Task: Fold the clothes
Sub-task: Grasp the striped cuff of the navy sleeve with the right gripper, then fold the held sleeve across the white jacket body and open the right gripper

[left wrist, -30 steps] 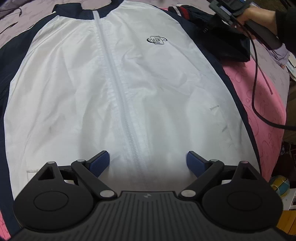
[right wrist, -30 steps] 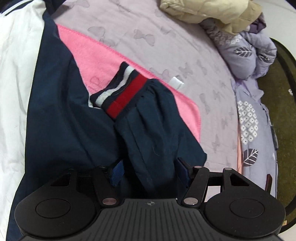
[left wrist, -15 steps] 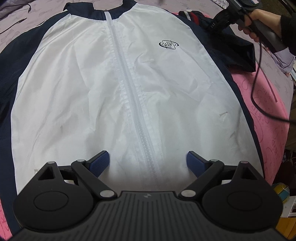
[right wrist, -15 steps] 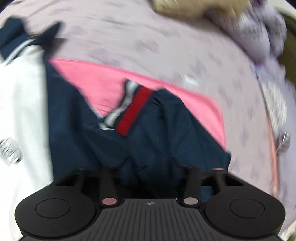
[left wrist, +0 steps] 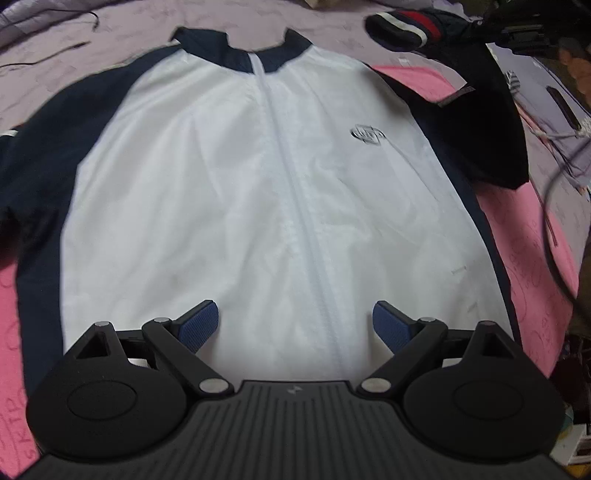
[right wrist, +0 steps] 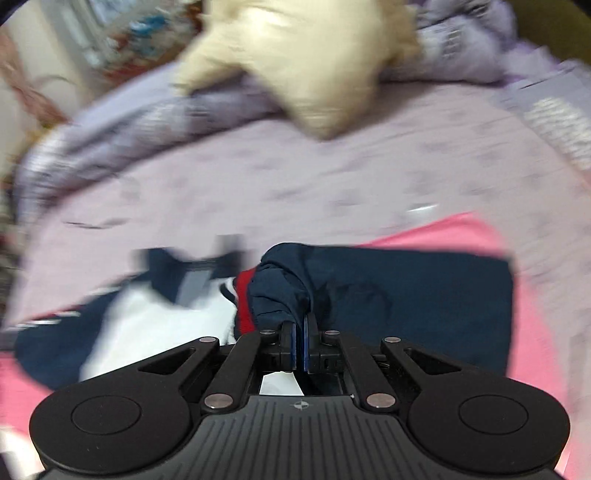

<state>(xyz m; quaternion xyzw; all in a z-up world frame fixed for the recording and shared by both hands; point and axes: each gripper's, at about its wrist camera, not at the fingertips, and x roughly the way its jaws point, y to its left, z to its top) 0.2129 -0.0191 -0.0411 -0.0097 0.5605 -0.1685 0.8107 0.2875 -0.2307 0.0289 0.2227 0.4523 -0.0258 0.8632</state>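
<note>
Jacket [left wrist: 229,192] is lying flat, filling the frame's center, on a pink blanket [left wrist: 532,236]. Left gripper [left wrist: 295,325] is hovering wide open; right gripper [right wrist: 300,341] is pinching its navy sleeve [right wrist: 284,291].

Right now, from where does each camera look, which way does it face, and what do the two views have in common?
Left wrist: sits on the left gripper, jaws open, above the hem of the white jacket, looking down towards its collar; no hand shows clearly.
Right wrist: sits on the right gripper, shut on the navy sleeve, looking across the lilac bedsheet to a beige garment; no hand shows.
Shared: the jacket, its striped cuff and the pink blanket.
</note>
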